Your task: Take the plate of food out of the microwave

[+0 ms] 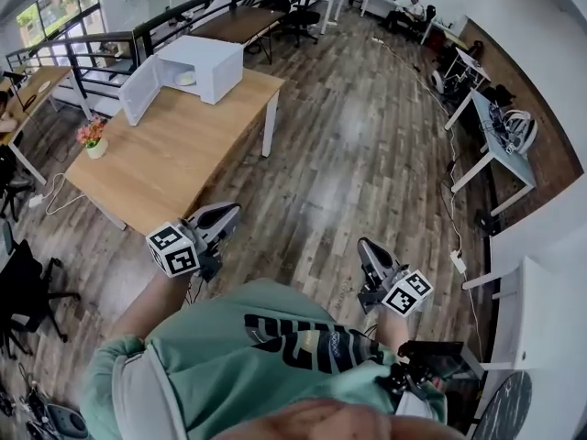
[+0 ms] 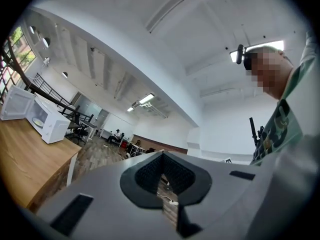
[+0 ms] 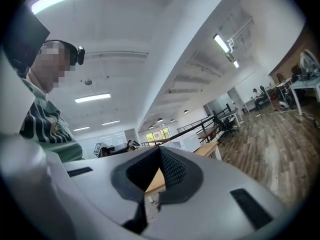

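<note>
Facing: a boxy white microwave oven [image 1: 209,62] stands at the far end of a long light-wood table [image 1: 174,168]. Its flat door [image 1: 139,90] is swung fully open to one side, so the cavity is open to a straight reach.
Plate of food: a pale round plate [image 1: 186,78] lies flat on the floor of the microwave cavity, untouched. What is on it is too small to make out.
Left gripper: the grey moulded-plastic left gripper [image 1: 223,214] is held low in front of the body, well apart from the table. Its jaws are pressed together with nothing between them, which I judge to be a carrying pose rather than a reach.
Right gripper: the matching grey right gripper [image 1: 369,248] is held at the person's other side. Its jaws also meet at the tips and hold nothing.
Pads: black, finely dimpled pads [image 2: 175,171] line the inside of the jaws. The texture probably gives grip on a smooth, hard plate rim.
Marker cubes: a white cube printed with black squares [image 1: 174,248] sits behind each pair of jaws.
Flower pot: a small pale pot of pink flowers [image 1: 92,137] stands near the table's left edge, away from the line to the microwave.
Floor: brown wood planks with a dull sheen lie between the person and the table.
Step in hand: judged to be the very start, with the gap to the table yet to be closed and the jaws yet to be spread.
</note>
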The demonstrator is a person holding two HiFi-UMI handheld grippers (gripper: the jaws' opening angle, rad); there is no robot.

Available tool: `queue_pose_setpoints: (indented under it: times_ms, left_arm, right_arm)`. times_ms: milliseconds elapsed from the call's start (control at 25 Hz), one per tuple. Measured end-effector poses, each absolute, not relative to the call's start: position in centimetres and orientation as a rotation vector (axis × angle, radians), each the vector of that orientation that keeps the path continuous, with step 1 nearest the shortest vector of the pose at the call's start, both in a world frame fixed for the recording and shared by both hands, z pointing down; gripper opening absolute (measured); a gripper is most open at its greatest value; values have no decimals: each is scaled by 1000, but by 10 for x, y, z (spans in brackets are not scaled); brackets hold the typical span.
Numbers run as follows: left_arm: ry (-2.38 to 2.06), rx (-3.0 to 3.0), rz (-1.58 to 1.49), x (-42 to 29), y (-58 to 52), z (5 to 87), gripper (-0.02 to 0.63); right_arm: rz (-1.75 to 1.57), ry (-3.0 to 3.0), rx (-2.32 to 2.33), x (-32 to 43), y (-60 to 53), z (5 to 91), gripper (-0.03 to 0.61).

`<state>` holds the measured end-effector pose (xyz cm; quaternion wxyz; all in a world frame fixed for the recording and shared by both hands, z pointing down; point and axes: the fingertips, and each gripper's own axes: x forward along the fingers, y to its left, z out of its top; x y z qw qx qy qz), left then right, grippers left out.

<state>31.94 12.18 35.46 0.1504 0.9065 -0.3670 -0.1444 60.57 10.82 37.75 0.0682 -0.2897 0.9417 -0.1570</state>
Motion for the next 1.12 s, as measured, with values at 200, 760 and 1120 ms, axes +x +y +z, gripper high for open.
queue_pose_setpoints:
  times_ms: [200, 760, 1120]
  left_arm:
    - [-1088, 2598, -383, 344, 103, 354, -6]
    - [-925, 2603, -431, 338, 3, 375, -6]
    - [-885, 2686, -484, 241, -85, 349, -6]
  right_arm:
    - [-514, 2823, -832, 629, 85, 387, 6]
    - [-497, 2818, -1019, 626, 17, 390, 6]
    - [-383, 2839, -1049, 526, -63, 349, 6]
